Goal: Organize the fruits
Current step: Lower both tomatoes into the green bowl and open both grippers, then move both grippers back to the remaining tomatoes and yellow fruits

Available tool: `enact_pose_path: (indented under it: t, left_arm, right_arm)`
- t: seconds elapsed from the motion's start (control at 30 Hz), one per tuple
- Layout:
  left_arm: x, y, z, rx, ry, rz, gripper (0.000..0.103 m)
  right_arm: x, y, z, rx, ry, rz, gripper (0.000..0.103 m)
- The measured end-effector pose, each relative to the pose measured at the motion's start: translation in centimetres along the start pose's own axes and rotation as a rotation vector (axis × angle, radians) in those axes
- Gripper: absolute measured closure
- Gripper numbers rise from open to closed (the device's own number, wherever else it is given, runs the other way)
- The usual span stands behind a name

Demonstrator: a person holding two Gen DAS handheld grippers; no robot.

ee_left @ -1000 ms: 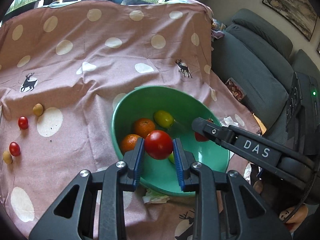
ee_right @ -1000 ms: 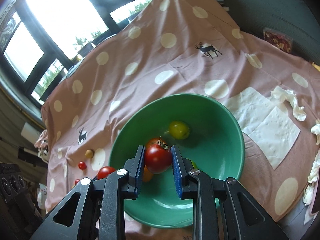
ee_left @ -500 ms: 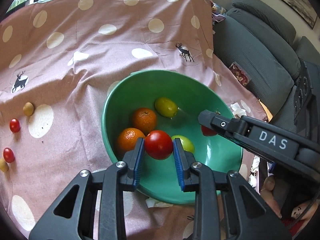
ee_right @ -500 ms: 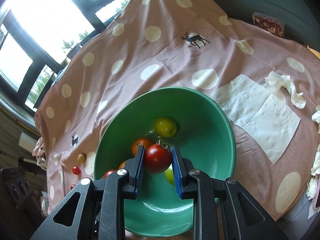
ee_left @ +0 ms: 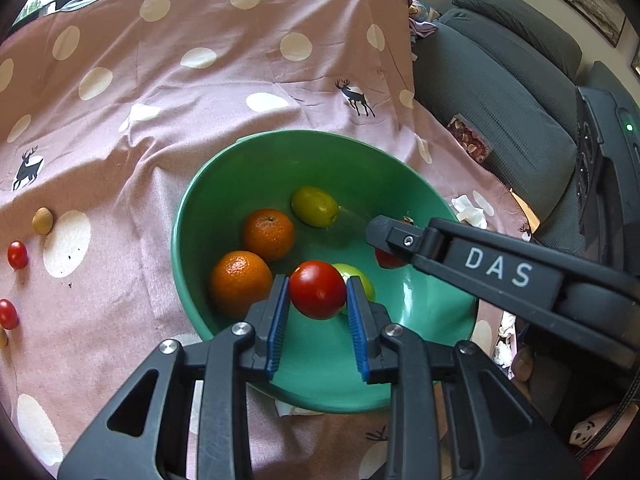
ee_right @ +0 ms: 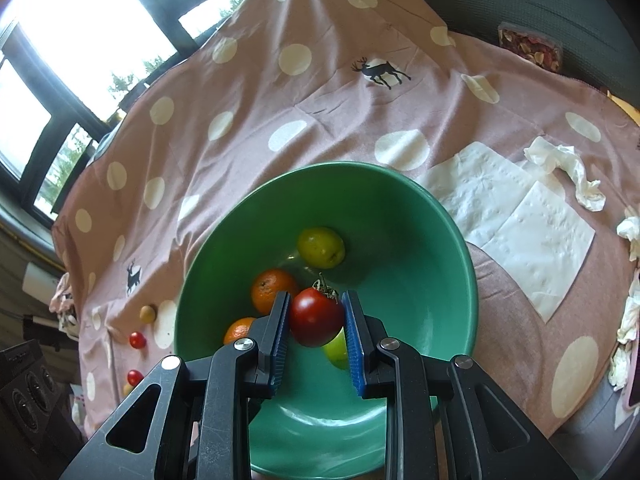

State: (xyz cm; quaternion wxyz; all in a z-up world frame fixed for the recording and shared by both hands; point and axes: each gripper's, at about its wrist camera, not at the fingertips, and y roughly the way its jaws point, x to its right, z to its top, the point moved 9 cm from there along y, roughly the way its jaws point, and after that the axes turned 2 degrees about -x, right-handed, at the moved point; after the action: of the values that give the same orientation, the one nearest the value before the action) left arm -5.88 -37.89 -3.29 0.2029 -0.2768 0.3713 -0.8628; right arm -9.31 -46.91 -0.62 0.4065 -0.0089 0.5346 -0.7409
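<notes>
Two tomatoes are in my grip over the green bowl (ee_left: pixel 188 216): the left gripper (ee_left: pixel 318 306) has its fingers clamped on a smooth red tomato (ee_left: pixel 317 294), the right gripper (ee_right: pixel 316 322) on a stemmed tomato (ee_right: pixel 316 316). Four fruits already lie inside. I judge several small ones at the left edge of the frame, like one cherry tomato (ee_left: pixel 17 255), remain on the desk (ee_left: pixel 200 80). Room is tight; both grippers crowd the bowl's near rim.
</notes>
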Motion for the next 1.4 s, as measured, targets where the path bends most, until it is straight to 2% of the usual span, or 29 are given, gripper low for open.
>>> enact_pose_path:
  t: [0.9, 0.97, 1.03, 1.1, 1.23, 1.4]
  left_arm:
    - [-0.1, 0.0, -0.1, 0.014, -0.017, -0.009, 0.075]
    - [-0.1, 0.0, 0.0, 0.019, -0.020, -0.022, 0.070]
    - [0.0, -0.4, 0.2, 0.043, -0.022, -0.025, 0.050]
    - [-0.3, -0.8, 0.4, 0.067, -0.031, -0.019, 0.037]
    - [-0.8, -2.0, 0.7, 0.062, -0.067, -0.055, 0.033]
    - [-2.6, -4.5, 1.0, 0.120, -0.111, -0.016, 0.028]
  right_arm:
    - [0.0, 0.4, 0.0, -0.001, -0.012, -0.032, 0.077]
    - [-0.1, 0.4, 0.0, -0.002, -0.012, -0.031, 0.077]
    - [-0.1, 0.4, -0.1, -0.003, -0.014, -0.031, 0.077]
    - [0.0, 0.4, 0.0, 0.000, -0.012, -0.030, 0.077]
    - [0.1, 0.4, 0.0, 0.003, -0.008, -0.040, 0.077]
    - [0.2, 0.3, 0.2, 0.012, -0.006, -0.043, 0.077]
